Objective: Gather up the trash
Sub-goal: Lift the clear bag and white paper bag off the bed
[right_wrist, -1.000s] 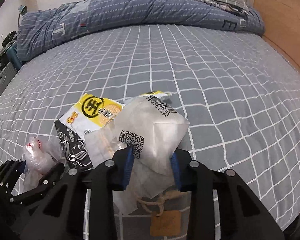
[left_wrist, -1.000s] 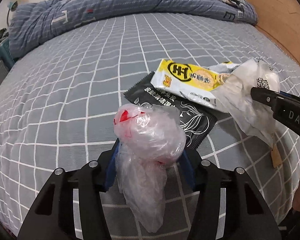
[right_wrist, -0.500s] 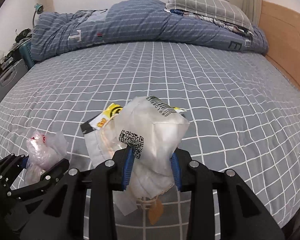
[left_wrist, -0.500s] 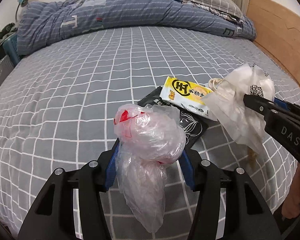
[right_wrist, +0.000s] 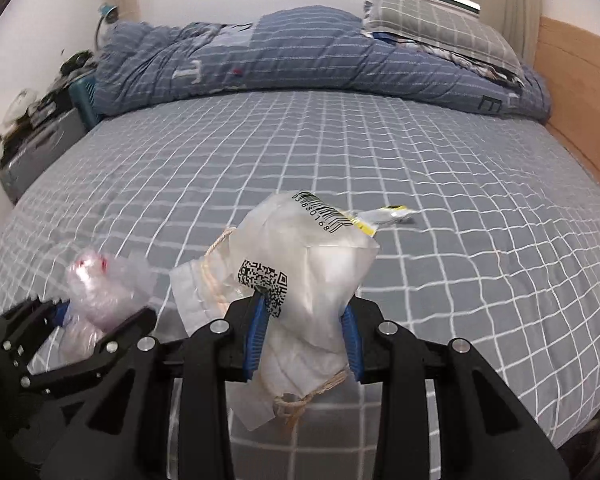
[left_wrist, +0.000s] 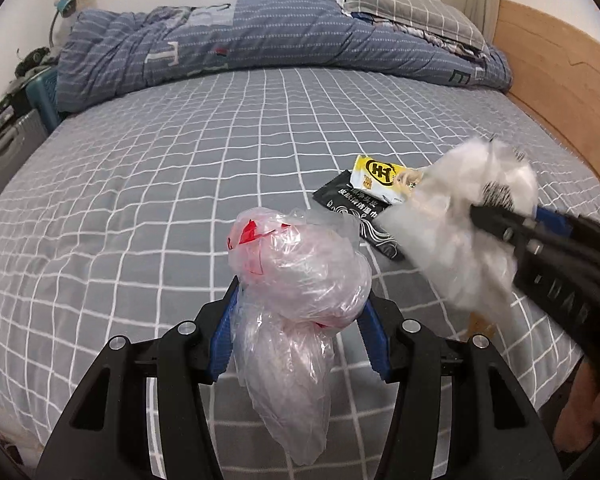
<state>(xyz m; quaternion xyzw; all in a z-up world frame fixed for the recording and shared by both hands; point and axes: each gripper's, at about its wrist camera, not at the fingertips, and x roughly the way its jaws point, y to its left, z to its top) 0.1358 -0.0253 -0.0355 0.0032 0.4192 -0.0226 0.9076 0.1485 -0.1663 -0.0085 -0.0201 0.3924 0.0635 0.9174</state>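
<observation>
Above the near edge of the bed [left_wrist: 148, 184], the left gripper [left_wrist: 298, 308] pinches a crumpled clear plastic bag [left_wrist: 296, 280] with red print. The bag fills the gap between the two blue pads [left_wrist: 222, 344]; its round top rises over them and its loose tail hangs down below them. To its right, the right gripper [right_wrist: 306, 330] is pressed on a frosted white bag [right_wrist: 304, 280] that carries a barcode and a square code. This bag also sits between the blue pads, with a folded top above them, and a beige string [right_wrist: 300, 402] hangs under it.

Two pieces of trash lie on the grey checked sheet, beyond the white bag and apart from both grippers: a yellow snack wrapper [left_wrist: 380, 172] and a black sachet [left_wrist: 352, 208]. The yellow one rests partly on the black one. In the left wrist view the white bag covers their right ends.

At the far side of the bed there is a rumpled blue striped duvet [left_wrist: 260, 40], and a grey checked pillow [left_wrist: 404, 8] lies on it.
</observation>
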